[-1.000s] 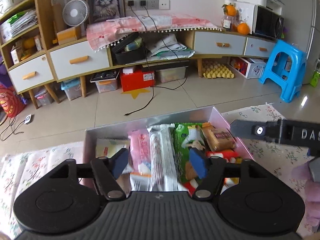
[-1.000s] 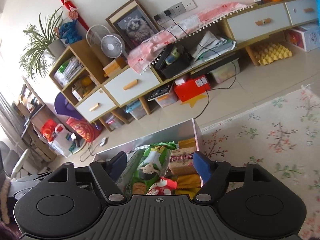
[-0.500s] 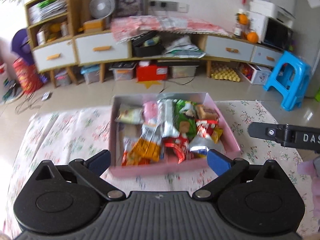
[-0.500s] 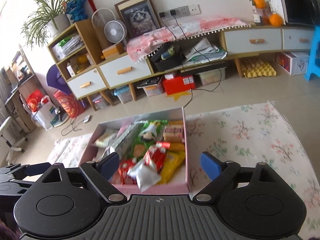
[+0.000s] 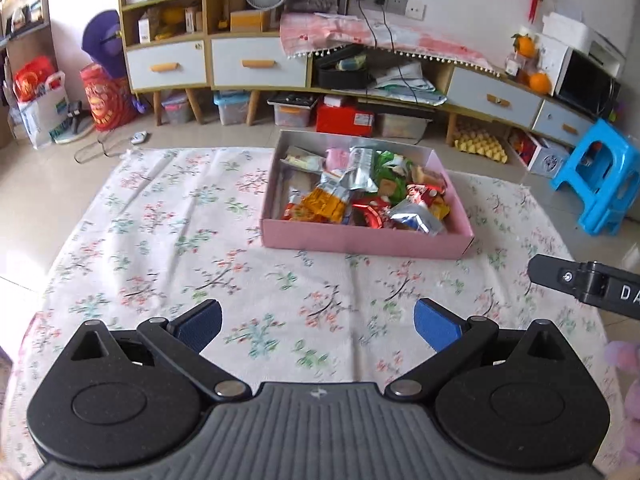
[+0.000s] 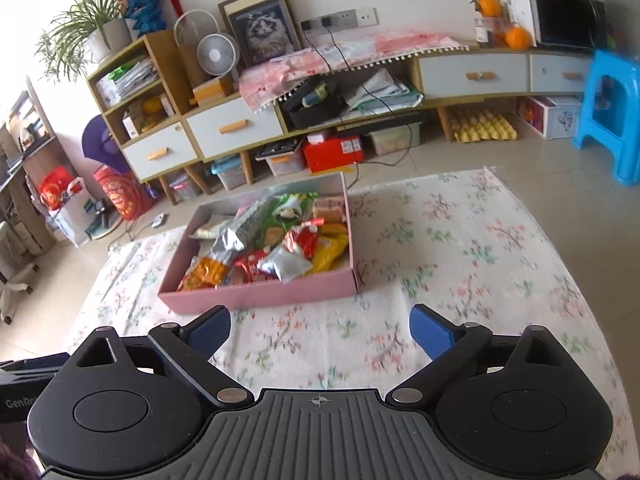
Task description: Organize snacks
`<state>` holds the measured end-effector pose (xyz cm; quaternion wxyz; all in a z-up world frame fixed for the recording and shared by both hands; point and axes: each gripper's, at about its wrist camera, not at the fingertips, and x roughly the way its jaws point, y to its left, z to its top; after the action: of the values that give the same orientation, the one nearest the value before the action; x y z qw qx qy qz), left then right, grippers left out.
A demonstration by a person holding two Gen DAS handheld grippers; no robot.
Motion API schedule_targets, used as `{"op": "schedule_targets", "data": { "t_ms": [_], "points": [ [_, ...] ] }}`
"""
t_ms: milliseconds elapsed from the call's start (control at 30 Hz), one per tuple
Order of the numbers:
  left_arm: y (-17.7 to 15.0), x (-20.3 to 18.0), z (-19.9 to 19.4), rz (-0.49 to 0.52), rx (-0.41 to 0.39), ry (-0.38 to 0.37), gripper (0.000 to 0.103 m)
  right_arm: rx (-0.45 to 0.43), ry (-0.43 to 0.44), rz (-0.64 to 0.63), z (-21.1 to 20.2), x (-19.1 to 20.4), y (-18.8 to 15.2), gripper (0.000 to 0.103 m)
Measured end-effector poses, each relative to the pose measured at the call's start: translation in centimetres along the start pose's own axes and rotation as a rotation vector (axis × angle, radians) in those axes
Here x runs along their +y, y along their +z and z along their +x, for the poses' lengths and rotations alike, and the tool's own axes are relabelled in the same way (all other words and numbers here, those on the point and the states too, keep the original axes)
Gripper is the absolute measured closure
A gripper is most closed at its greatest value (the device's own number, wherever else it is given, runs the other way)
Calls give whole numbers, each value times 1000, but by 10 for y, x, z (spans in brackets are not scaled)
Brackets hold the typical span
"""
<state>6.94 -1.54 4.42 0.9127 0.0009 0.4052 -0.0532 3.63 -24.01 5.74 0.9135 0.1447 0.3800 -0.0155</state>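
Observation:
A shallow pink box (image 5: pixel 364 238) (image 6: pixel 264 292) stands on the floral cloth (image 5: pixel 160 240), holding several snack packets (image 5: pixel 360 190) (image 6: pixel 276 240) in orange, red, green and silver wrappers. My left gripper (image 5: pixel 318 326) hangs well back from the box over bare cloth, open, with nothing between its blue pads. My right gripper (image 6: pixel 320 330) is likewise back from the box's near wall; its jaws are still opening and hold nothing. The right gripper's black body (image 5: pixel 584 284) shows at the right edge of the left wrist view.
The cloth (image 6: pixel 460 248) lies on a tiled floor. Behind it runs a low cabinet with drawers (image 5: pixel 240 66) and storage bins and a red box (image 5: pixel 344 118) beneath. A blue stool (image 5: pixel 600 176) stands at the right, and a cable and bags (image 5: pixel 104 100) lie at the left.
Both grippers drew back from inside the box to over the bare cloth in front of it, and both opened wide. The snacks stay in the box.

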Motion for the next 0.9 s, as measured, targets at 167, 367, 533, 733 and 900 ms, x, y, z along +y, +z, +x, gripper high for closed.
{"op": "schedule_targets", "data": {
  "t_ms": [167,367,533,733,900],
  "points": [
    [-15,3,-4,14,-14,57,0,7,-20,-19,-9,9,-10,5],
    [-34,5,-1,35,12,85,0,32,-24,-58,-6,19,-26,5],
    [-43,13,-5,20,41,84,0,78,-36,-68,0,25,-36,5],
    [-50,13,-10,12,44,121,0,113,-33,-95,2,37,-44,5],
    [-51,11,-15,24,28,155,0,110,-40,-147,-1,47,-50,5]
  ]
}}
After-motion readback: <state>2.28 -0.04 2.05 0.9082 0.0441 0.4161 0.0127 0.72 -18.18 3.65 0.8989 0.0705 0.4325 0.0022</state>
